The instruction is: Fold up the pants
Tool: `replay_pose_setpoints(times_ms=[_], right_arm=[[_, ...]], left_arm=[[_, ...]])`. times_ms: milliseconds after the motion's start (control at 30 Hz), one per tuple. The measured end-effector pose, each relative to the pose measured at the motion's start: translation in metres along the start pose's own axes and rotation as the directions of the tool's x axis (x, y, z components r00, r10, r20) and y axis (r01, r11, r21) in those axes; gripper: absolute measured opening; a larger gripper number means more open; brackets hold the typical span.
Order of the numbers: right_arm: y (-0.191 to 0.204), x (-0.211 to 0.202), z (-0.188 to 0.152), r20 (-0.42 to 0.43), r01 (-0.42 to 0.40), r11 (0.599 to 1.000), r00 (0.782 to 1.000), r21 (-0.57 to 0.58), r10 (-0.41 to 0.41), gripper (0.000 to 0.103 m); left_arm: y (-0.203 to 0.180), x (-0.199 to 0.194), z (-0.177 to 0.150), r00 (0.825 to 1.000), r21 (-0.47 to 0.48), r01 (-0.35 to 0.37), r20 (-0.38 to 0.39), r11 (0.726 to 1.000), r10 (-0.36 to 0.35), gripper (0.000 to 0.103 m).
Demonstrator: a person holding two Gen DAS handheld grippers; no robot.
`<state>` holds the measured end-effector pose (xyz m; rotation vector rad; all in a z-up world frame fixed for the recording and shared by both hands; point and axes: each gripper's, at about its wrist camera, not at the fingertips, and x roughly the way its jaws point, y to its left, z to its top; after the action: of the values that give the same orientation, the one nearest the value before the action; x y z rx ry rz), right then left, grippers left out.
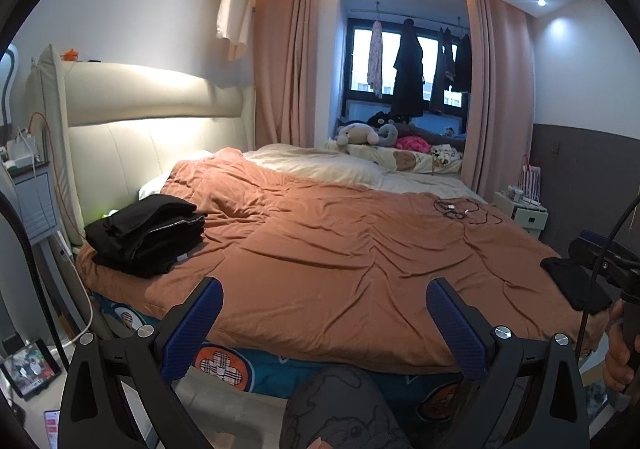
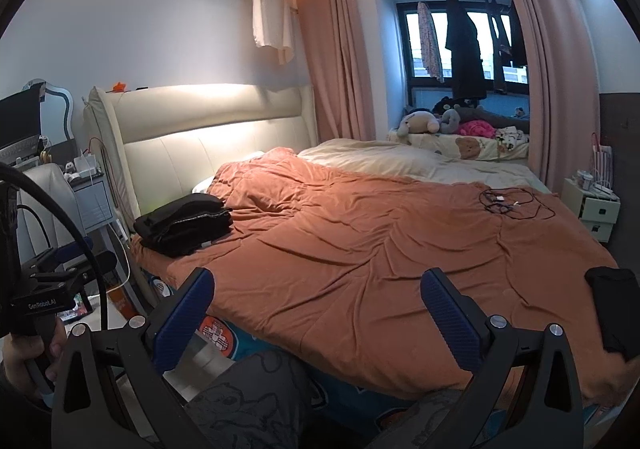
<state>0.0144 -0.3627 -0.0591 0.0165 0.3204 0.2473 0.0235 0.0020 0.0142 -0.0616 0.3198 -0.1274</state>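
A stack of folded black pants [image 1: 146,235] [image 2: 185,224] lies on the orange quilt [image 1: 340,249] [image 2: 360,257] near the headboard, at the bed's left side. Another black garment [image 1: 576,283] [image 2: 614,309] rests on the quilt's near right corner. My left gripper [image 1: 324,323] is open above the near edge of the bed, its blue pads [image 1: 200,325] holding nothing. My right gripper [image 2: 318,315] is also open and empty, hovering over the same edge. Both are well short of either garment.
A tangle of black cables and glasses [image 1: 460,209] [image 2: 508,203] lies on the far right of the quilt. A cream blanket [image 2: 368,159] and plush toys [image 2: 424,123] sit at the back. Nightstands [image 1: 32,197] [image 2: 592,205] flank the bed. A person's patterned knee [image 1: 340,409] is below.
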Motion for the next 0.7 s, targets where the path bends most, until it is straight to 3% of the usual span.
replay_pose_setpoints(times_ms=[300,700], right_arm=[[0.000,-0.003,-0.010,-0.033,-0.052,0.998,0.998,0.021,0.053,0.103],[0.003,-0.006,-0.012,-0.037,-0.035,0.999,0.999,0.025,0.036,0.103]], left_arm=[[-0.003,0.002,-0.015,1.000,-0.011,0.005,0.019,1.000,-0.005,0.102],[-0.014,0.007,-0.020,1.000,-0.003,0.006,0.005,1.000,-0.006,0.102]])
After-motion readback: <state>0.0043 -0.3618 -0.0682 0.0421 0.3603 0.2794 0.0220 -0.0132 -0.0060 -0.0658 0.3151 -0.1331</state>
